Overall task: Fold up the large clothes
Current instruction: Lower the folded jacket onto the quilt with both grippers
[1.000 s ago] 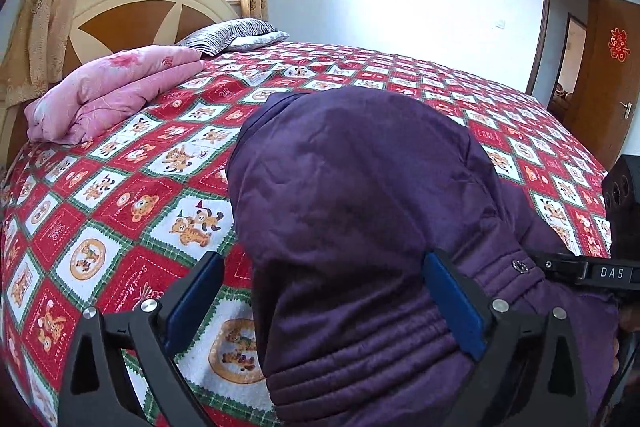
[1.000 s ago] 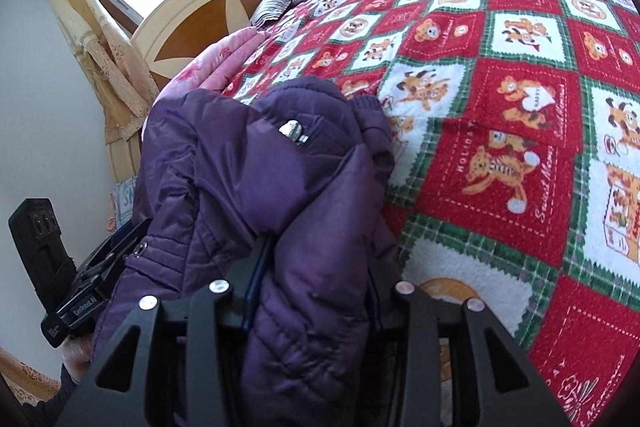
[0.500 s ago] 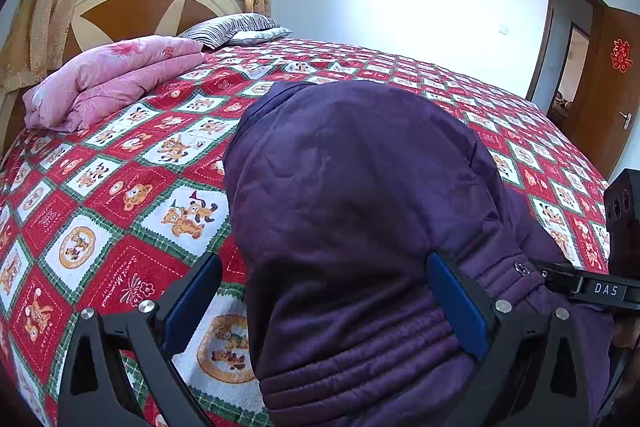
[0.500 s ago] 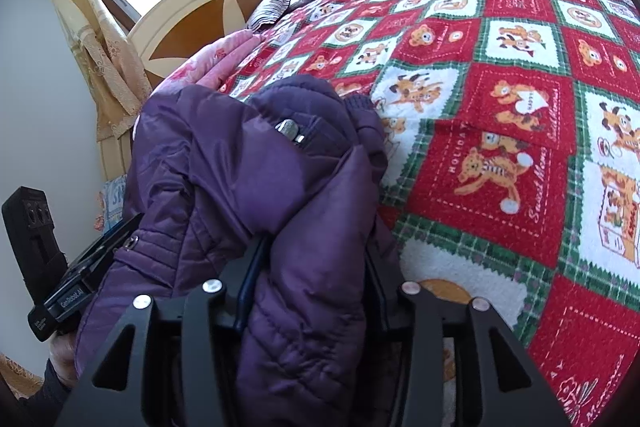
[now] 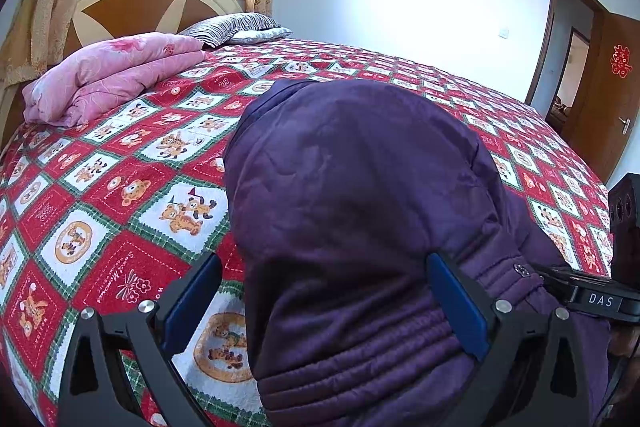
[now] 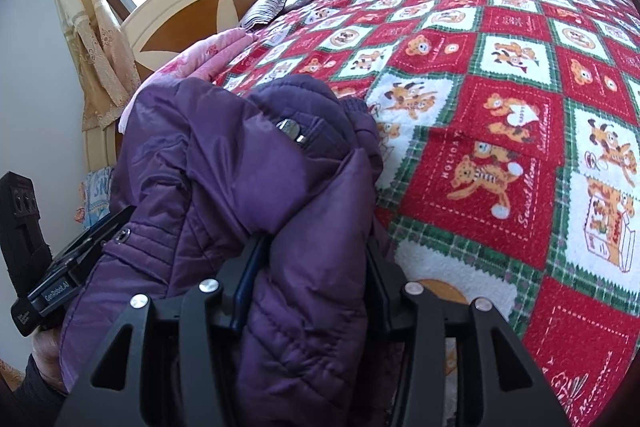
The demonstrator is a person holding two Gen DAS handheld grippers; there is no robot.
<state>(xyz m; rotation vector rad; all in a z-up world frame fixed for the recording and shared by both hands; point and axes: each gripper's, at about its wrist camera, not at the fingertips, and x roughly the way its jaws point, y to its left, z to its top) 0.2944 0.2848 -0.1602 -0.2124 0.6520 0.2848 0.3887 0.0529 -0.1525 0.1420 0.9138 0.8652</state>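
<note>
A: What is changing at the right gripper [image 6: 312, 275]?

B: Its fingers [image 6: 248, 279] are opening around a thick fold of the purple padded jacket [image 6: 224, 163]. A second ago they were narrower on the same fold; now the fold is sitting between them with the padding still filling the gap, so the grip is being released, not yet clear. In my judgement a fold is being laid down.

A: And the left gripper [image 5: 320, 301]?

B: Its fingers [image 5: 456, 303] are standing wide, as they were a second ago, straddling the ribbed hem of the jacket [image 5: 352, 195] without pinching it.

A: Where is the jacket lying?

B: It is heaped at the near edge of the bed [image 5: 120, 187], on the red patterned cover.

A: What is each view adding?

B: The right wrist view is showing a metal zip pull [image 6: 290, 129] and bunched sleeves, hidden from the left. The left wrist view is showing the smooth back panel, a folded pink quilt [image 5: 108, 75] by the headboard, and a door [image 5: 608, 99] beyond the far corner.
</note>
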